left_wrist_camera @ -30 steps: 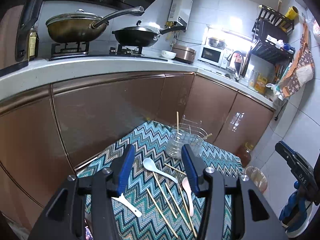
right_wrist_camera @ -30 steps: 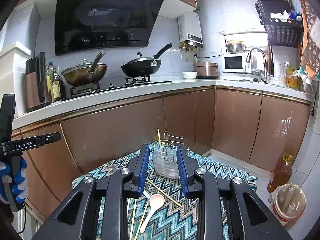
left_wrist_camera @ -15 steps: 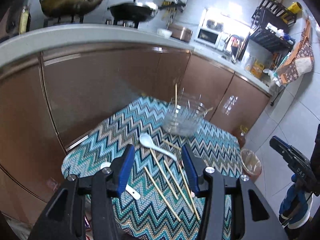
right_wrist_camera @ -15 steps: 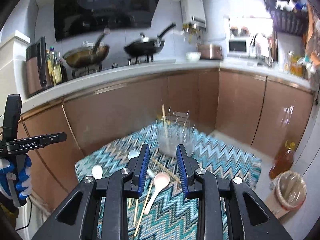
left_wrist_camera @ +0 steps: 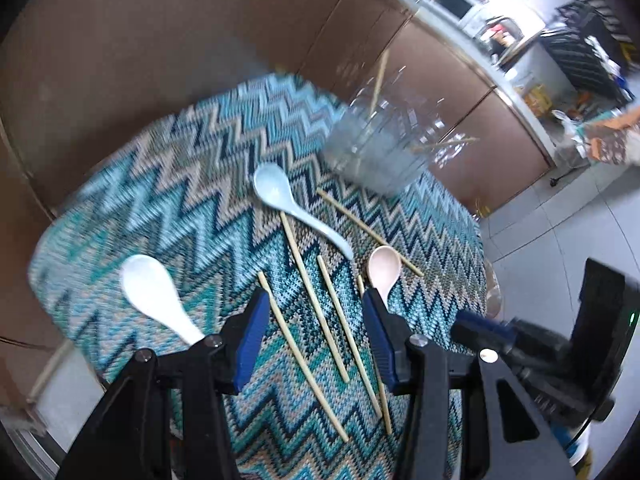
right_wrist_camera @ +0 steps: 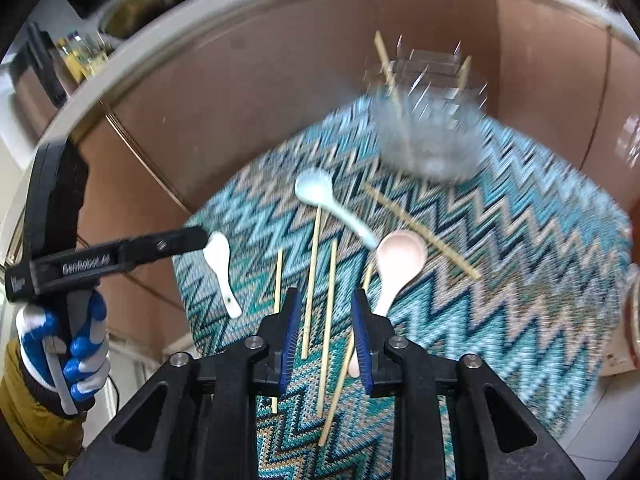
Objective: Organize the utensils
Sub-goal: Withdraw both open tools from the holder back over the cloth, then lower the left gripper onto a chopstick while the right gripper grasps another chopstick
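Looking along the left gripper (left_wrist_camera: 316, 332), its blue-padded jaws stand about half open with nothing pressed between them; several bamboo chopsticks (left_wrist_camera: 306, 280) lie loose on the zigzag cloth (left_wrist_camera: 192, 168) in the gap below. A white spoon (left_wrist_camera: 154, 298) rests on the cloth to the left of the jaws, a pale blue spoon (left_wrist_camera: 294, 208) lies farther out with its handle crossing a chopstick, and a pink spoon (left_wrist_camera: 384, 270) sits just beside the right-hand finger. Beyond them stands a clear holder (left_wrist_camera: 384, 148), blurred, with chopsticks leaning in it, in front of brown cabinet doors (left_wrist_camera: 160, 48). From the right gripper (right_wrist_camera: 325, 330), the jaws are narrower and closing, still gripping nothing; two chopsticks (right_wrist_camera: 330, 312) run along the cloth (right_wrist_camera: 500, 280) under the gap, and the pink spoon (right_wrist_camera: 398, 264) lies at the right finger with its handle passing behind it. The pale blue spoon (right_wrist_camera: 320, 194) and the white spoon (right_wrist_camera: 220, 268) lie farther left, the clear holder (right_wrist_camera: 432, 136) at the far edge. At the left a gloved hand (right_wrist_camera: 64, 352) holds the other gripper (right_wrist_camera: 104, 260) above the table edge.
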The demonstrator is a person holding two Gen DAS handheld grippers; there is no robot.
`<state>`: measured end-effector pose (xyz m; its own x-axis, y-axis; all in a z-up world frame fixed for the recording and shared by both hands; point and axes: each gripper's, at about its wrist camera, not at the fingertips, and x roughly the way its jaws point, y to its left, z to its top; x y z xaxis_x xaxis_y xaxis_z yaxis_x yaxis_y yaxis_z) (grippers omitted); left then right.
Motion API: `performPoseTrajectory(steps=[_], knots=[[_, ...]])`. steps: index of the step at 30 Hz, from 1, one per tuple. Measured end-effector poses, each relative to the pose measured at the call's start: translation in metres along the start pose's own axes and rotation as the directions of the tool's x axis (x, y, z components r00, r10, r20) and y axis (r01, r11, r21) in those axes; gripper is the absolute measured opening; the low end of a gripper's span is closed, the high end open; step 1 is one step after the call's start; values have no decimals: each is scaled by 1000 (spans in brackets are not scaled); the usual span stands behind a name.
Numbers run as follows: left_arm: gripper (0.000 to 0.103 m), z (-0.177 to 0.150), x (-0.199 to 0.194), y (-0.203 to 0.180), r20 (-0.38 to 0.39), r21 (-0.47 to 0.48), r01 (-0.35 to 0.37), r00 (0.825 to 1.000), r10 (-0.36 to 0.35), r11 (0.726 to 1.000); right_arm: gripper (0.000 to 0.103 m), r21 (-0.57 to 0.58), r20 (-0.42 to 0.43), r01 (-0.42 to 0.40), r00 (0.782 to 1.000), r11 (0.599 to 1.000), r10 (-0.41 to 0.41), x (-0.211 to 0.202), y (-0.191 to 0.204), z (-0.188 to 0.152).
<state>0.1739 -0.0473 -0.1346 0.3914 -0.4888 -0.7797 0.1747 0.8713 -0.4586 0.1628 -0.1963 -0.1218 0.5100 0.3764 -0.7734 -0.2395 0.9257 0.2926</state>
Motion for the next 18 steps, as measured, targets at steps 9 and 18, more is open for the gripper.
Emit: performPoseTrajectory(steps=[9, 18], knots=[[38, 32, 80, 3, -153, -37, -37, 988, 31, 999, 21, 43, -186, 11, 982, 999, -3, 84, -18, 27], [29, 45, 118, 6, -216, -40, -76, 974, 65, 996, 20, 62, -248, 23, 969, 998, -7, 121, -36, 36]])
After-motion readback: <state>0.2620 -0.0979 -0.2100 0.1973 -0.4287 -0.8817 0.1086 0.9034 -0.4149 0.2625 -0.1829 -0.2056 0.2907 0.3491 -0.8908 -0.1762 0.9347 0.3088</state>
